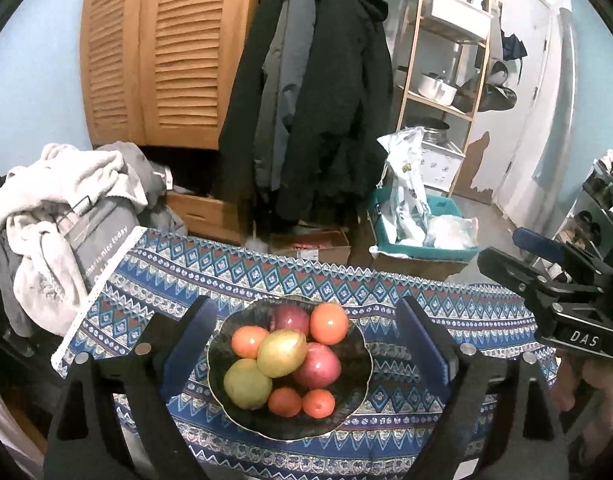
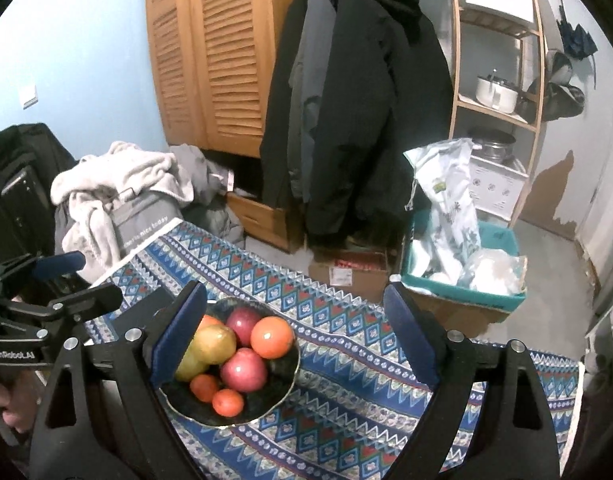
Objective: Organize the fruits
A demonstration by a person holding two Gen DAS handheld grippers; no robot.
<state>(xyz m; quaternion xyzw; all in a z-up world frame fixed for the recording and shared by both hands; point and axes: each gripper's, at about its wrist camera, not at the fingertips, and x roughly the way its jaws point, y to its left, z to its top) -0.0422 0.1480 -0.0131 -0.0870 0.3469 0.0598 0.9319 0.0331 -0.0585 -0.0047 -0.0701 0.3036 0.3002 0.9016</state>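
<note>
A dark bowl (image 1: 358,364) stands on the blue patterned tablecloth (image 1: 186,280), holding two yellow-green pears (image 1: 281,352), two red apples (image 1: 318,364) and several oranges (image 1: 329,323). My left gripper (image 1: 306,344) is open and empty above the bowl, its fingers either side of it. In the right wrist view the bowl (image 2: 282,388) lies left of centre, with an orange (image 2: 271,337) and an apple (image 2: 243,370) on top. My right gripper (image 2: 296,332) is open and empty, its left finger (image 2: 178,332) over the bowl's left rim. The right gripper (image 1: 554,280) also shows at the right edge of the left wrist view.
A pile of clothes (image 1: 58,216) lies at the table's left. Dark coats (image 1: 318,92) hang behind the table. A teal box with plastic bags (image 1: 422,224) and a cardboard box (image 1: 310,244) sit on the floor beyond. A wooden shelf (image 1: 450,60) stands at the right.
</note>
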